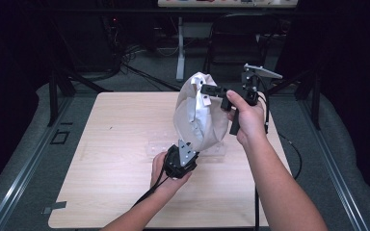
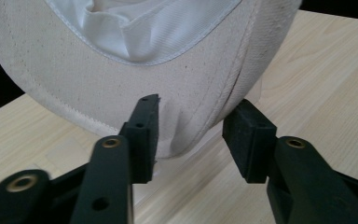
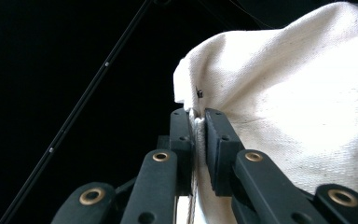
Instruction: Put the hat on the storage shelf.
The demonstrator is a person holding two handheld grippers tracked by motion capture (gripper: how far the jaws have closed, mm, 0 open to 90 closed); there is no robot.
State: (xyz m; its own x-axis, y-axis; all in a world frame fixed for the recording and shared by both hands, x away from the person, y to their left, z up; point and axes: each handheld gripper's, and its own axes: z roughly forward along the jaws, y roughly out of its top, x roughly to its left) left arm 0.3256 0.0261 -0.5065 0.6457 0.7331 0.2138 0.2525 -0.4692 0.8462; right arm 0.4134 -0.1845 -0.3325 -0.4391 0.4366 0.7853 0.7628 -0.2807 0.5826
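Note:
A cream cloth cap (image 1: pixel 195 113) hangs in the air above the middle of the wooden table (image 1: pixel 111 154). My right gripper (image 1: pixel 208 89) comes in from the right and is shut on a fold of fabric at the top of the cap (image 3: pixel 298 102); the right gripper view has the cloth pinched between its closed jaws (image 3: pixel 199 123). My left gripper (image 1: pixel 187 146) is held low, just under the cap. Its jaws stand open (image 2: pixel 198 126) on either side of the lower edge of the stiff brim (image 2: pixel 121 79), and the left pad (image 2: pixel 144 126) is close to or touching the brim.
A clear plastic piece (image 1: pixel 156 147) lies flat on the table below the cap. Behind the table stand a dark chair (image 1: pixel 241 43) and a white desk leg (image 1: pixel 180 48). Metal rails (image 1: pixel 24 163) run along the floor on both sides.

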